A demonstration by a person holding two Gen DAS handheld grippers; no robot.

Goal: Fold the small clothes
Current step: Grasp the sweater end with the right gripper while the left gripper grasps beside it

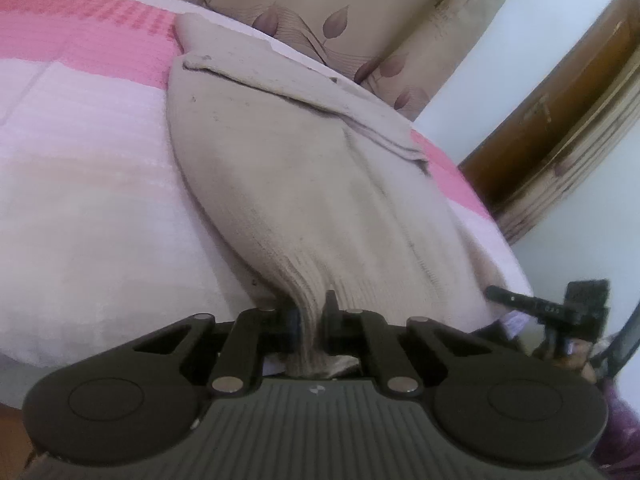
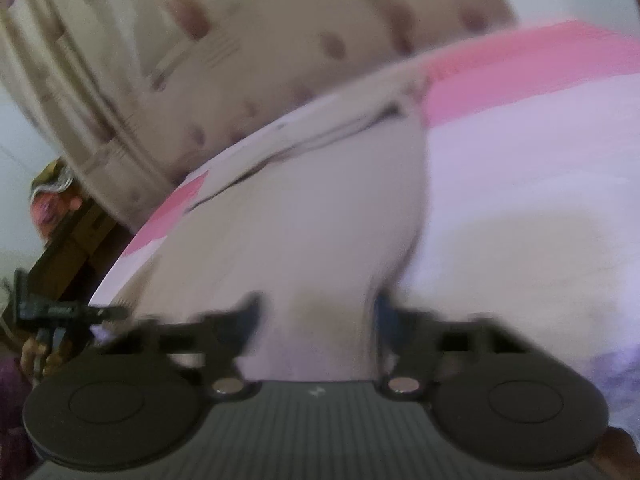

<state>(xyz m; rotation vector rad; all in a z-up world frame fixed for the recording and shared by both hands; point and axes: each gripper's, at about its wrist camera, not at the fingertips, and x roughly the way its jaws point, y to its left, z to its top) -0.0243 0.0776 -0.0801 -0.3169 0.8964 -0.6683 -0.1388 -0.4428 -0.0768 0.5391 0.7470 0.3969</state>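
A beige knit garment (image 1: 288,152) lies on a pink and white bedspread (image 1: 80,184). Its far part is folded over near the top edge. My left gripper (image 1: 310,312) is shut on the garment's ribbed near hem, which bunches between the fingers. In the blurred right wrist view the same garment (image 2: 288,208) runs down between the fingers of my right gripper (image 2: 316,320). Those fingers stand apart with cloth between them; I cannot tell whether they pinch it. The right gripper also shows at the right edge of the left wrist view (image 1: 552,308).
A leaf-patterned beige curtain (image 1: 304,4) hangs behind the bed. A brown wooden frame (image 1: 560,112) and a pale wall stand at the right. The bed edge curves off near the garment's right side (image 1: 508,248).
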